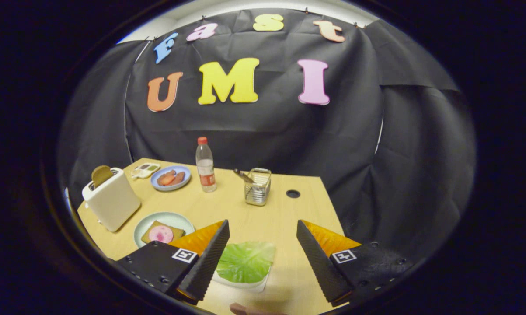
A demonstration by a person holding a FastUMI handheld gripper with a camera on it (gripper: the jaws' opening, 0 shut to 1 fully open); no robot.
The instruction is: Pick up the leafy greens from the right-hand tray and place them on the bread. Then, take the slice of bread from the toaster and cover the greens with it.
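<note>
One gripper point(263, 238) hangs over the near edge of a pale wooden table point(245, 210), its two fingers spread wide apart and touching nothing. Between them, a little nearer the left finger, lies a single leaf of leafy greens point(246, 261): bright green, flat, with paler veins fanning across it, resting on a small white tray point(241, 283) whose near rim shows under the leaf. There are two round plates. The nearer, pale green plate point(164, 218) sits just left of the left finger and carries one slice of bread point(151, 232) topped with a pink round slice point(161, 234). The farther, blue plate point(171, 178) holds reddish pieces of food point(171, 177). One white toaster point(111, 199) stands at the far left, left of the green plate, with one brown slice of toast point(101, 174) sticking up from its slot. Beyond it, beside the blue plate, lies one small white dish point(145, 170) with compartments. One clear bottle point(205, 165) with a red cap stands upright at the far middle of the table, and to its right is one wire basket point(258, 187) with a utensil handle leaning out of it. One dark round hole point(293, 193) is cut into the tabletop right of the basket.
</note>
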